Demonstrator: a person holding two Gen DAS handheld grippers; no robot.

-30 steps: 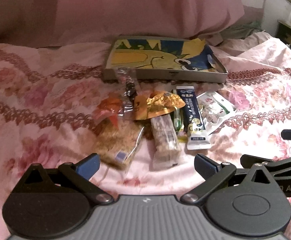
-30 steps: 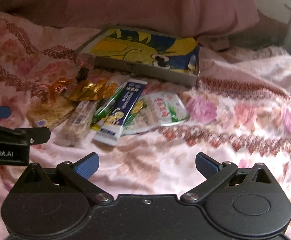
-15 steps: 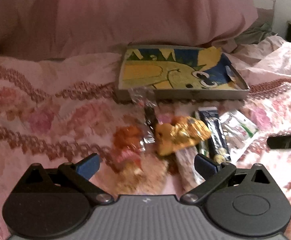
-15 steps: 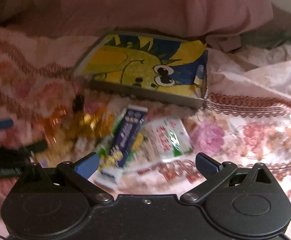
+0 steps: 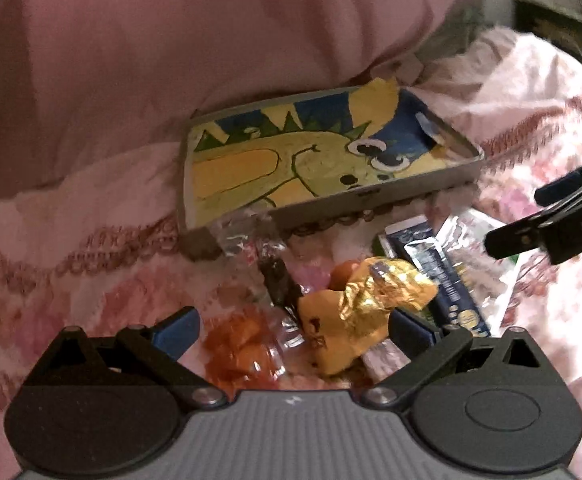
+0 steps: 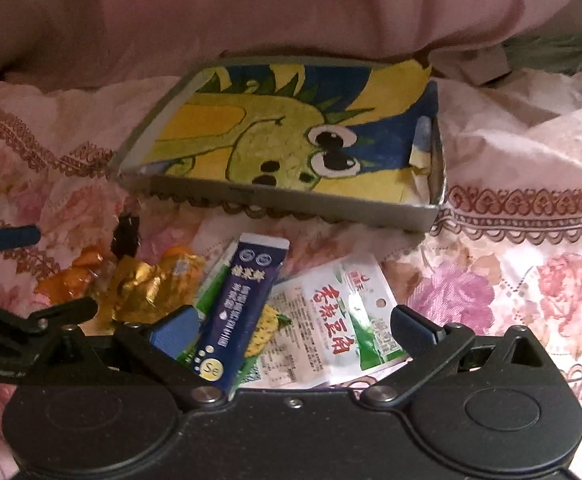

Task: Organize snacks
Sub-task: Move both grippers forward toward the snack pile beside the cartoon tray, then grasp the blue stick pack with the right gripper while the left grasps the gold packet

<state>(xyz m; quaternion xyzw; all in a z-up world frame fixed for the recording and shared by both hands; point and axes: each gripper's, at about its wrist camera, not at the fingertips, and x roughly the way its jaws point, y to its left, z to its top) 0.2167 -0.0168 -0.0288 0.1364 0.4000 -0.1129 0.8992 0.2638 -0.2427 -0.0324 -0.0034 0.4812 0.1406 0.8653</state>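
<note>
A heap of snack packets lies on a floral bedspread in front of a shallow grey tray (image 5: 371,196) (image 6: 291,202) lined with a yellow and blue cartoon picture. My left gripper (image 5: 295,328) is open, low over a gold foil packet (image 5: 355,312) and an orange wrapped sweet (image 5: 239,344). A clear wrapper with a dark snack (image 5: 279,284) lies just beyond. My right gripper (image 6: 295,326) is open over a dark blue stick packet (image 6: 239,312) and a white and green packet (image 6: 343,316). The gold foil packet (image 6: 147,288) sits to its left.
A pink pillow (image 5: 195,52) (image 6: 275,4) rises behind the tray. The right gripper's fingers (image 5: 555,228) show at the right edge of the left wrist view. The left gripper's fingers (image 6: 15,238) show at the left edge of the right wrist view. Floral bedspread (image 6: 511,280) spreads to the right.
Both grippers have moved forward and down toward the snack heap, so the packets and tray now look much closer. Both stayed open. The snacks have not moved.
</note>
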